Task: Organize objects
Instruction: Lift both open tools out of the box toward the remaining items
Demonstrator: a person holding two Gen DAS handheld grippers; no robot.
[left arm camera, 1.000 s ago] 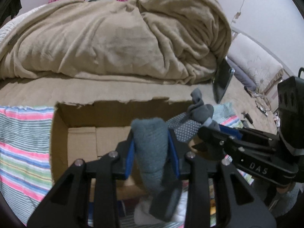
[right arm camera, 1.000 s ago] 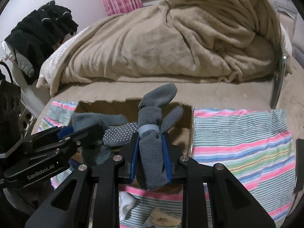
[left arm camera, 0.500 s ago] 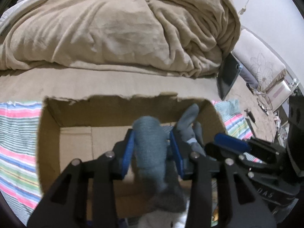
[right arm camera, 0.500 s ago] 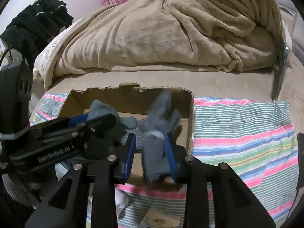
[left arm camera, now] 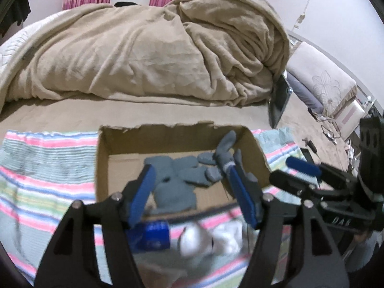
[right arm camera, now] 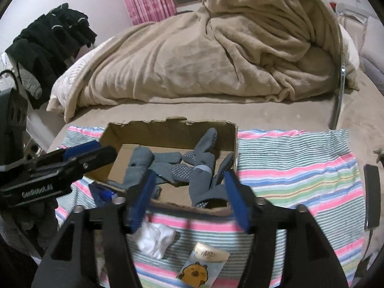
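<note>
Both claws — left (left arm camera: 192, 196) and right (right arm camera: 187, 198) — stood wide and empty over the torn cardboard box (right arm camera: 168, 132), where the grey socks (right arm camera: 168, 165) lay limp (soft knit, light, grip-dotted soles), likely best pinched at a bunched fold.
</note>
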